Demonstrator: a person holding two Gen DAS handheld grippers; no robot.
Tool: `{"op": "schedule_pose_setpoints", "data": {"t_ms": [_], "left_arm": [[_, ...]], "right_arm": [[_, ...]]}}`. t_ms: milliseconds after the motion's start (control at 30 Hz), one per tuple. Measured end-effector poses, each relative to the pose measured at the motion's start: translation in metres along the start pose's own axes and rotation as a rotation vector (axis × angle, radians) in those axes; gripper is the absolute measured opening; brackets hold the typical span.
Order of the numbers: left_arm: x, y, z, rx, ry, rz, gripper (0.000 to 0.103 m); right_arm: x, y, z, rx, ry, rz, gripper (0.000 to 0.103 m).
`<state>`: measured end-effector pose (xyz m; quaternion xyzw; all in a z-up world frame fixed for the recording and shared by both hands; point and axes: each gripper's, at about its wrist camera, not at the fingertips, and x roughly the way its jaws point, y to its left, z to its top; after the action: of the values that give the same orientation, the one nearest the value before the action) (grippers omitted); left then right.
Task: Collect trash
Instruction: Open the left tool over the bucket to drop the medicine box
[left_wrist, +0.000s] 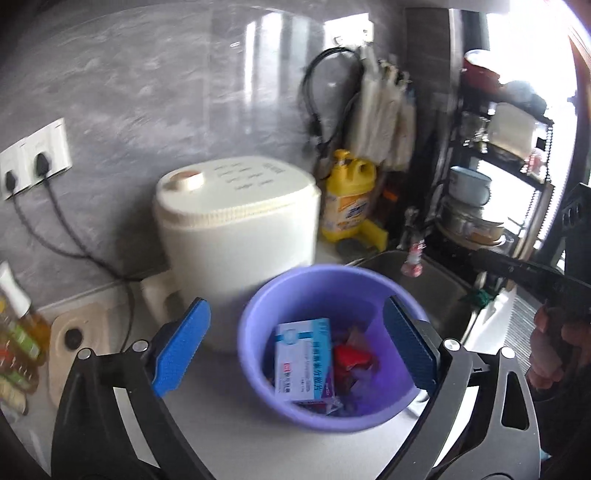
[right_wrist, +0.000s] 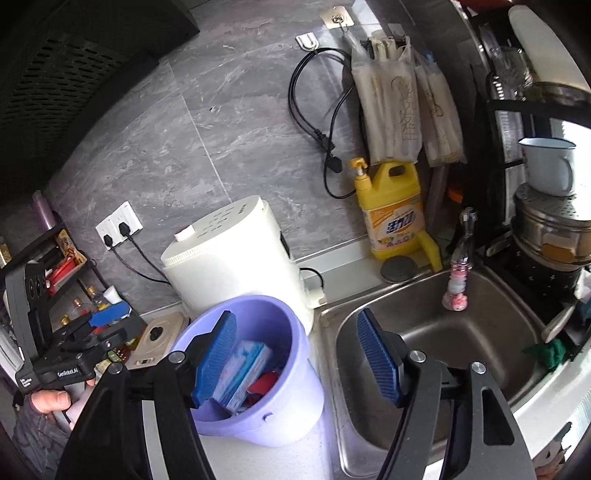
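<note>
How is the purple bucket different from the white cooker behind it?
The bucket is purple; the cooker is cream white. The bucket is open on top, with a blue box and red scraps inside; the cooker has a closed lid. The cooker has a cord going to the wall; the bucket has none. Both are round and stand on the counter, beside the sink.

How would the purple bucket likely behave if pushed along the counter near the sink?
The purple bucket looks like thin plastic, holding only a carton and wrappers, so it is probably light and would slide easily. It is tall for its base, so a high push might tip it. It stands beside the sink.
</note>
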<state>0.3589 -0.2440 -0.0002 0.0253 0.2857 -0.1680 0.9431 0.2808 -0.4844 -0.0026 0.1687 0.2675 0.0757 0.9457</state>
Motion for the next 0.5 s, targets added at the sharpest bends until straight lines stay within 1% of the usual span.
{"op": "schedule_pose_setpoints", "data": {"t_ms": [133,233,267,300,400,467,500], "left_arm": [[-0.015,0.021,-0.011,-0.039,0.02,0.071,0.096],[-0.028,0.033,-0.016,-0.06,0.017,0.116,0.097],[-0.036,0.039,-0.019,-0.073,0.011,0.144,0.097],[-0.041,0.042,-0.02,-0.081,0.007,0.151,0.097],[-0.06,0.058,-0.028,-0.123,-0.011,0.168,0.097],[-0.073,0.069,-0.032,-0.145,-0.018,0.18,0.097],[-0.08,0.074,-0.034,-0.151,-0.024,0.184,0.097]], "right_arm": [[0.013,0.003,-0.002,0.006,0.006,0.042,0.072],[0.021,0.009,-0.004,0.0,0.013,0.059,0.075],[0.023,0.011,-0.004,-0.001,0.016,0.064,0.076],[0.024,0.014,-0.004,-0.002,0.02,0.066,0.076],[0.025,0.027,-0.005,-0.009,0.024,0.068,0.082],[0.022,0.038,-0.005,-0.024,0.015,0.069,0.091],[0.02,0.044,-0.006,-0.03,0.011,0.069,0.093]]}}
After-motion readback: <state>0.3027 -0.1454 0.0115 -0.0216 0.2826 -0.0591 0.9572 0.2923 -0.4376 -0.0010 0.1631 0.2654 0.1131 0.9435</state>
